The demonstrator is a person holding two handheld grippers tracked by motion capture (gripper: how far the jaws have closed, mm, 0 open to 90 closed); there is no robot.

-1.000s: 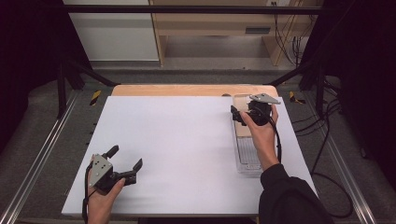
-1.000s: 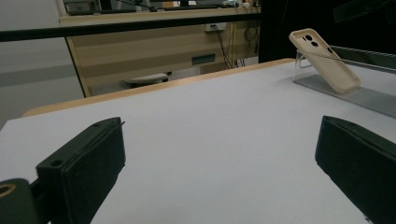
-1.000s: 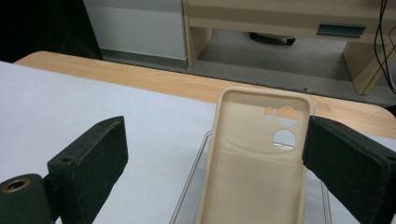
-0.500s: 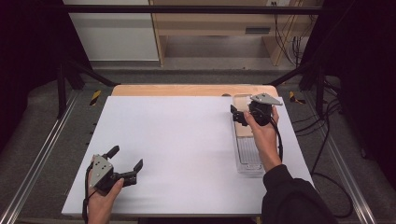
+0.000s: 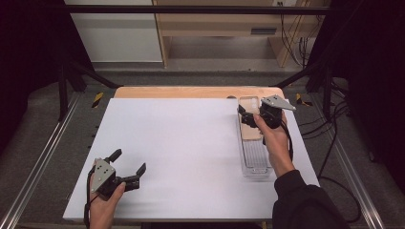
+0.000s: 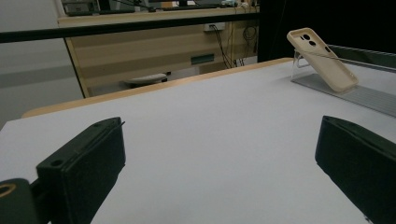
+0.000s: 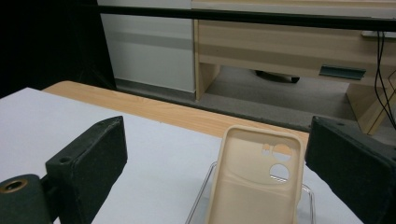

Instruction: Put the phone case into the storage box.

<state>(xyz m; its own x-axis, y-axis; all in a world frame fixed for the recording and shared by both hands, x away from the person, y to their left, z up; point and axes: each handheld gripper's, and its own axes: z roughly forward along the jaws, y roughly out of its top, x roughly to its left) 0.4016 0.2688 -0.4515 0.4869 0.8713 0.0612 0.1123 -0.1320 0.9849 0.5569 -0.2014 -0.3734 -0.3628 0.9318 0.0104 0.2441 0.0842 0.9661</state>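
Right gripper (image 5: 249,114) edges slightly forward along clear stand (image 5: 255,157), jaws wide, either side of beige phone case (image 7: 254,186) leaning at stand's far end. Probably lining up grasp. Left gripper (image 5: 128,168), jaws wide, idle, well apart from stand.

Your right gripper (image 7: 212,186) is hanging with jaws wide apart, framing a beige phone case (image 7: 254,182) that is leaning in a clear tray (image 7: 198,205) on the bench (image 7: 93,121).
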